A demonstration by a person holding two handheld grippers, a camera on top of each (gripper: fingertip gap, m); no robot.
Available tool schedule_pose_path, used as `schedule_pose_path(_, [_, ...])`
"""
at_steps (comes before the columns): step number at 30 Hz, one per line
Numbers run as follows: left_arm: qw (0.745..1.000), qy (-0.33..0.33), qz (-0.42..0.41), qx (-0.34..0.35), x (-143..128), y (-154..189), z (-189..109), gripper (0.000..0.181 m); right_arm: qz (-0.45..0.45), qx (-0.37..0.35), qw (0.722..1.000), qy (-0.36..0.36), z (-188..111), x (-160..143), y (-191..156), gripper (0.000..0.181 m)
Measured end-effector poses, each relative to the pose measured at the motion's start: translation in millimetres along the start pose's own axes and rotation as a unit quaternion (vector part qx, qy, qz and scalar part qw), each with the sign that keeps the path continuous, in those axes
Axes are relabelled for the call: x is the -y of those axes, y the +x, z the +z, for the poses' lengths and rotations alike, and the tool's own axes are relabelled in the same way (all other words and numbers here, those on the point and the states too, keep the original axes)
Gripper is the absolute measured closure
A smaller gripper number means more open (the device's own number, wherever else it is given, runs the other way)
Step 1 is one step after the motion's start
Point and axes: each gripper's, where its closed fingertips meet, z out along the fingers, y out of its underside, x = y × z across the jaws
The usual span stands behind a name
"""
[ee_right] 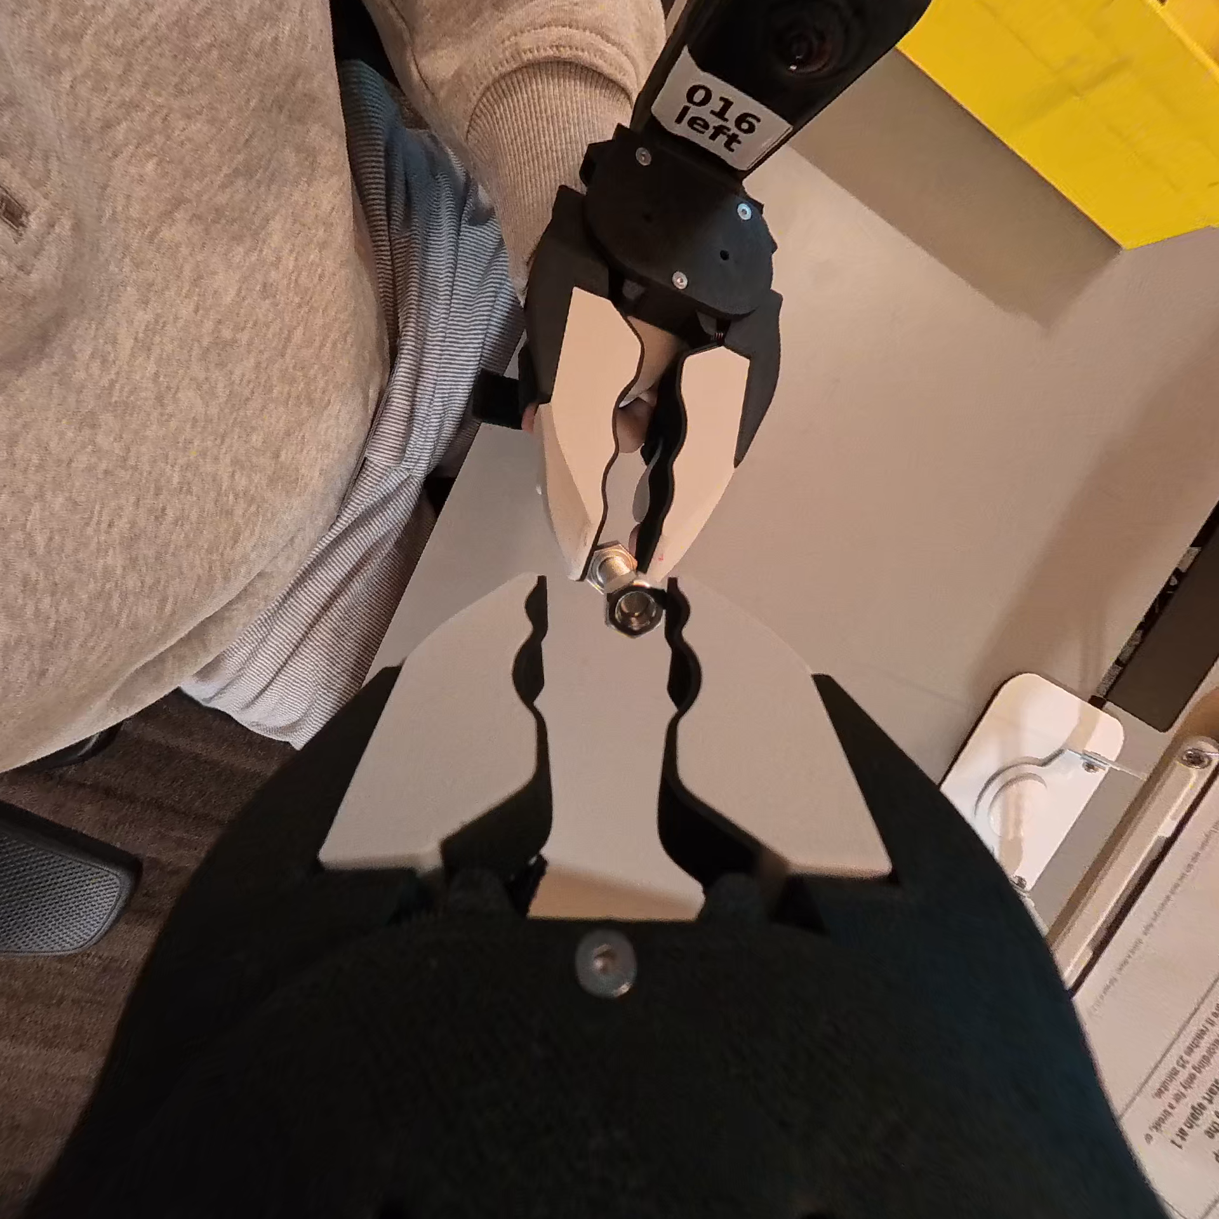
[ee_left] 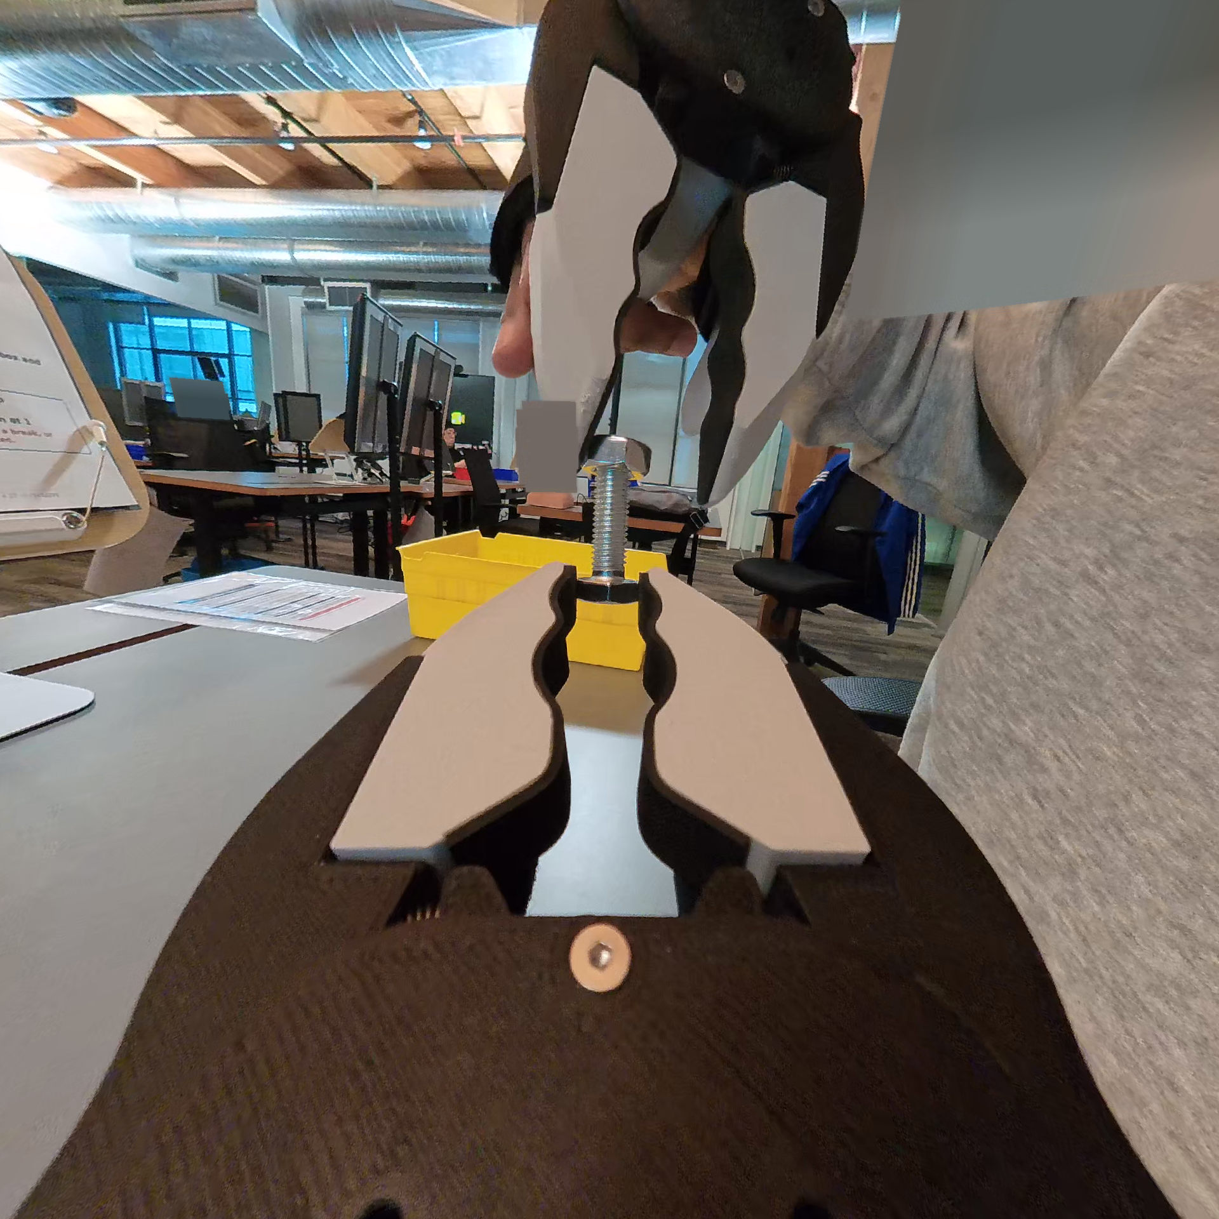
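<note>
My left gripper (ee_left: 607, 580) is shut on a silver hex nut (ee_right: 610, 564) at its fingertips. A silver threaded bolt (ee_left: 610, 508) stands upright from the nut, head up. My right gripper (ee_right: 605, 584) is open and points down over the bolt from above. The bolt head (ee_right: 633, 610) lies between its two fingers, against the right-hand one in that view. In the left wrist view the right gripper (ee_left: 643, 471) hangs above the bolt, one fingertip at the head. Both are held above the grey table (ee_left: 198, 758).
A yellow bin (ee_left: 462, 580) stands on the table just behind the bolt and also shows in the right wrist view (ee_right: 1055, 99). A sleeved paper sheet (ee_left: 250, 600) and a white monitor base (ee_left: 33, 706) lie to the left. The person's grey sweatshirt (ee_left: 1055, 725) is close on the right. Both grippers' tips are close together, under 4 cm apart.
</note>
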Motion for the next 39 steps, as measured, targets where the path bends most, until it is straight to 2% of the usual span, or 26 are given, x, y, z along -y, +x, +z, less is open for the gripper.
schedule_pose_path(10, [1.000,0.005,-0.002,-0.002,3.0,-0.1,-1.0,0.162,-0.012,-0.015,1.000,0.005,-4.1,3.7,5.4,0.152])
schedule_pose_path(20, [1.000,0.002,0.000,-0.013,1.8,4.0,0.1,0.162,-0.012,0.015,1.000,-0.007,-9.2,-1.7,-1.2,0.152])
schedule_pose_path(30, [1.000,-0.004,0.014,-0.017,-0.1,7.6,1.5,0.162,-0.013,0.030,0.999,-0.023,-7.1,-2.9,-2.8,0.164])
schedule_pose_path(35, [0.999,-0.017,0.041,0.002,-3.7,5.4,2.9,0.162,0.004,0.043,0.998,-0.043,-5.3,-6.2,-3.3,0.164])
schedule_pose_path(39, [0.997,-0.025,0.071,0.034,-4.4,-1.9,2.3,0.162,0.051,0.036,0.996,-0.061,-3.3,-9.0,2.0,0.164])
